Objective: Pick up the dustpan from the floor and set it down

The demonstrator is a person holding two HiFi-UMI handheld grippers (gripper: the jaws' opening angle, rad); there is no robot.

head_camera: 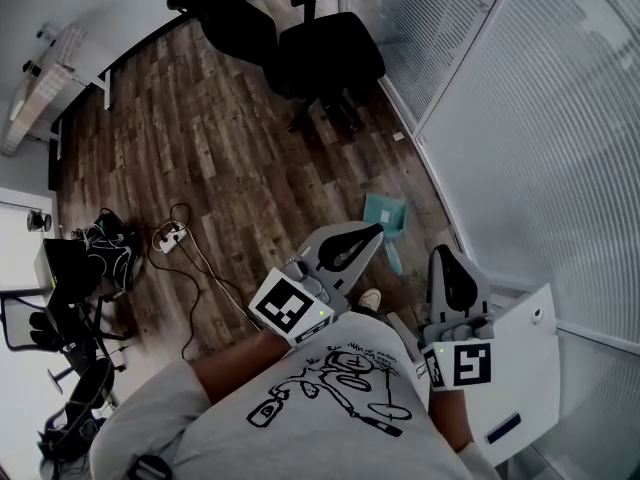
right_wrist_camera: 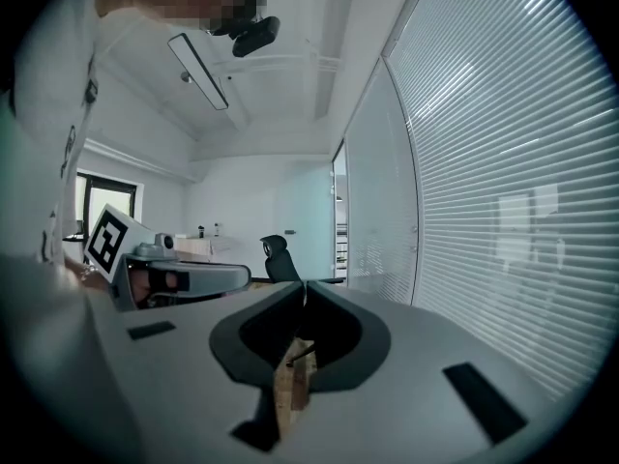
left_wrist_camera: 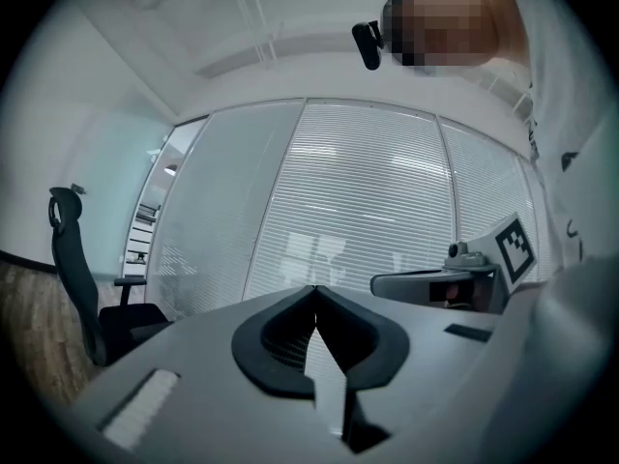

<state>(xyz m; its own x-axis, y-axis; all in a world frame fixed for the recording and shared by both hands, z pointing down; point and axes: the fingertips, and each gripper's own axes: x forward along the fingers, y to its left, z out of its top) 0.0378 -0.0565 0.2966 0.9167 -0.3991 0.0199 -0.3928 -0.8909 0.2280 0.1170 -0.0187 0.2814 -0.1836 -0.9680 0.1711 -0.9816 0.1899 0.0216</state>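
Observation:
A teal dustpan (head_camera: pixel 385 218) lies on the wood floor close to the glass wall, with its handle pointing toward me. My left gripper (head_camera: pixel 378 231) is held level above the floor, just short of the dustpan in the head view, jaws shut with nothing between them. My right gripper (head_camera: pixel 441 253) is held beside it to the right, also shut and empty. In the left gripper view the jaws of the left gripper (left_wrist_camera: pixel 314 289) meet at the tips and the right gripper (left_wrist_camera: pixel 455 280) shows alongside. The right gripper view shows that gripper's tips (right_wrist_camera: pixel 303 284) together. Neither gripper view shows the dustpan.
A black office chair (head_camera: pixel 320 53) stands farther along the floor. A power strip with cables (head_camera: pixel 170 236) and dark bags (head_camera: pixel 100 248) lie at the left. A glass wall with blinds (head_camera: pixel 520 148) runs along the right, and a white panel (head_camera: pixel 525 368) stands by my right hand.

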